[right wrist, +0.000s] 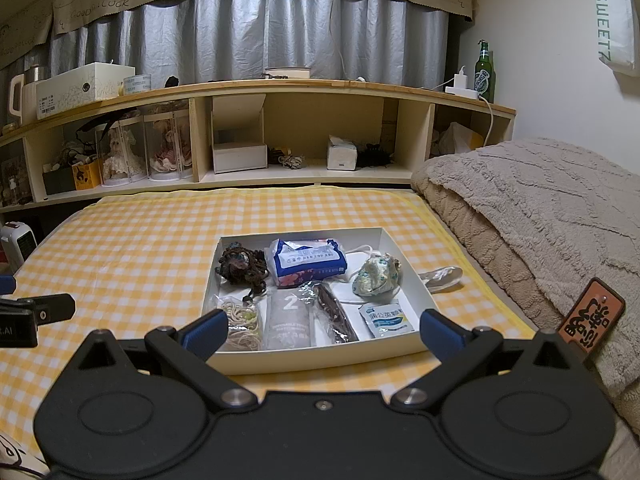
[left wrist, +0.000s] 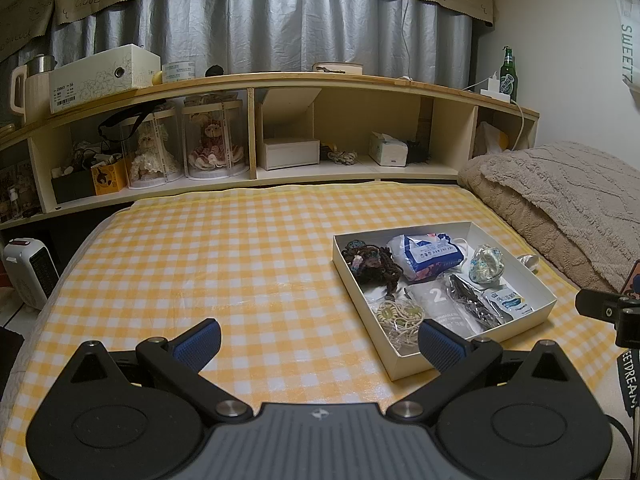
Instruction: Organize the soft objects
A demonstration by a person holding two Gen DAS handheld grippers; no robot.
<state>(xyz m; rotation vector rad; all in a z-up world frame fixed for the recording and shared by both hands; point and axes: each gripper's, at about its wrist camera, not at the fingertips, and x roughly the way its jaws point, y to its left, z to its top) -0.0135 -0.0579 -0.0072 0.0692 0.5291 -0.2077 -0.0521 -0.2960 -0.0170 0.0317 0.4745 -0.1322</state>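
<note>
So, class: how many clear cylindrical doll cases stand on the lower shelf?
2. Both stand side by side in the shelf's left compartment: the cream-dressed doll case on the left, the pink-dressed doll case on the right. Clutter further left could hide more.

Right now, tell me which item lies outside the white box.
The small clear plastic-wrapped item on the checked sheet, just right of the white box. Every other soft item sits inside the box.

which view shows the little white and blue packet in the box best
The right wrist view: the packet lies near centre, face up, unobstructed. In the left wrist view the packet sits off to the right, smaller and skewed.
</note>
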